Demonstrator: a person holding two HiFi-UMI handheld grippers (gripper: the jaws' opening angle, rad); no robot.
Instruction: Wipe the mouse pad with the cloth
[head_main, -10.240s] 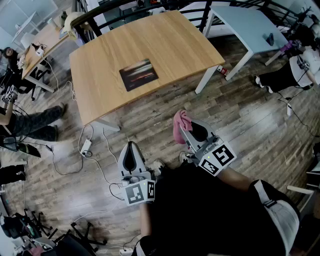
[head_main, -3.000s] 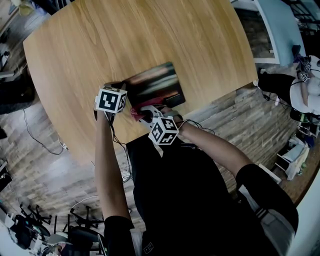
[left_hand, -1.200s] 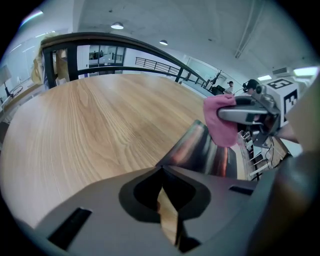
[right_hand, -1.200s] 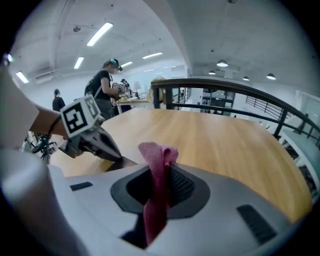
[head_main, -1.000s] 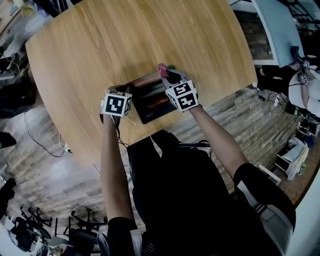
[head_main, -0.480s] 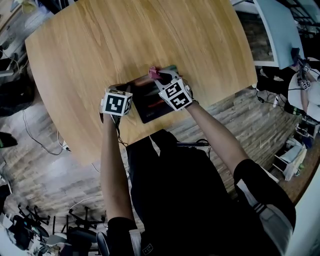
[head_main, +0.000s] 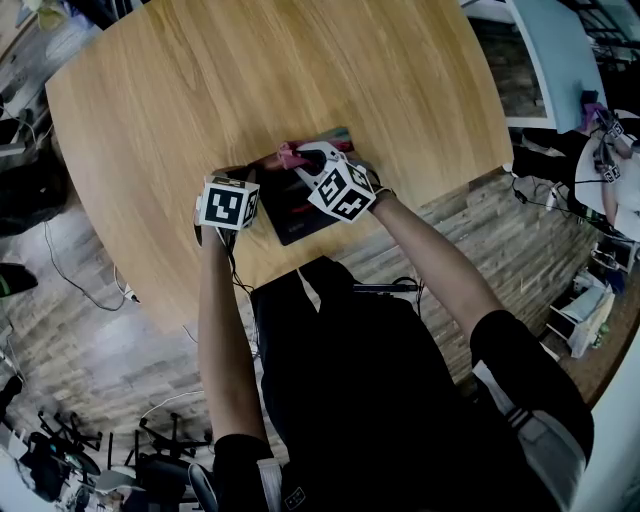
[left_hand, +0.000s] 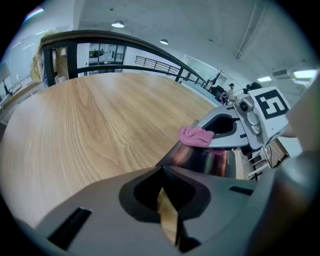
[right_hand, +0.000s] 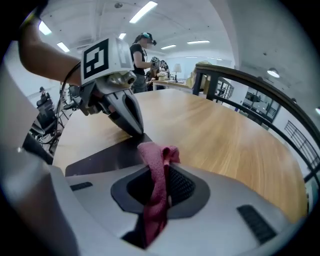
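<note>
Mouse pad (head_main: 292, 218): dark, flat on the wooden table (head_main: 330, 70), close to the table edge nearest the person.

Left gripper (left_hand: 164, 174): jaws closed together with nothing between them. The tips were down on the left end of the mouse pad, at its corner, and the right gripper view showed them touching the pad there. Its marker cube sat just left of the pad's near edge in the head view.

Right gripper (right_hand: 159, 176): jaws clamped on the pink cloth (right_hand: 156, 160). A bunched fold of cloth stood out past the tips, and the rest trailed back between the jaws. This gripper was over the pad's far edge, toward the pad's left half, angled with its cloth end toward the left gripper.

Cloth: the bunch lay at the pad's far edge, near the left gripper's tips but apart from them. In the left gripper view it appeared to rest on the pad surface. Firm contact could not be confirmed.

The right part of the pad was uncovered.
</note>
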